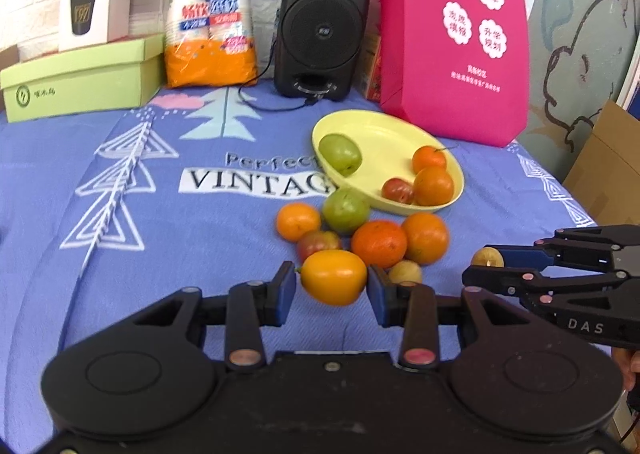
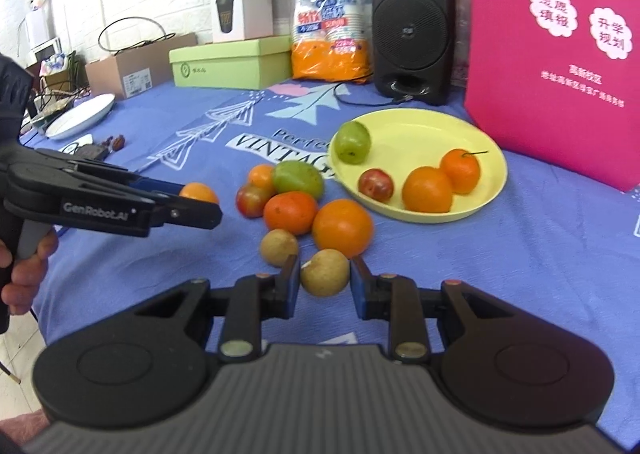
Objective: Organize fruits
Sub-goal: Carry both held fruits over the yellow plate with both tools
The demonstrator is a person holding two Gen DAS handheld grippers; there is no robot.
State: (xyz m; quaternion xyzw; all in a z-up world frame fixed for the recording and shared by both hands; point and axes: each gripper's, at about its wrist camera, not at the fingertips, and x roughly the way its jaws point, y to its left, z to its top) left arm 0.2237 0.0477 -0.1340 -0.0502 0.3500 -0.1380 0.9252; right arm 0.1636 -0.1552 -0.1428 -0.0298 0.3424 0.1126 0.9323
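My left gripper (image 1: 332,286) is shut on a yellow-orange fruit (image 1: 334,276), held just above the blue cloth. It also shows from the side in the right wrist view (image 2: 200,199). My right gripper (image 2: 325,278) is shut on a small tan round fruit (image 2: 325,272); it shows at the right of the left wrist view (image 1: 486,264). A yellow plate (image 1: 384,133) holds a green fruit (image 1: 340,153), two oranges and a red fruit (image 1: 397,190). Several loose fruits lie in front of the plate, among them a large orange (image 2: 342,227) and a tan fruit (image 2: 279,247).
A black speaker (image 1: 322,25) with its cable, a pink bag (image 1: 456,33), an orange packet of paper cups (image 1: 210,13) and green boxes (image 1: 80,77) line the back. A white plate (image 2: 82,115) lies at the table's far left.
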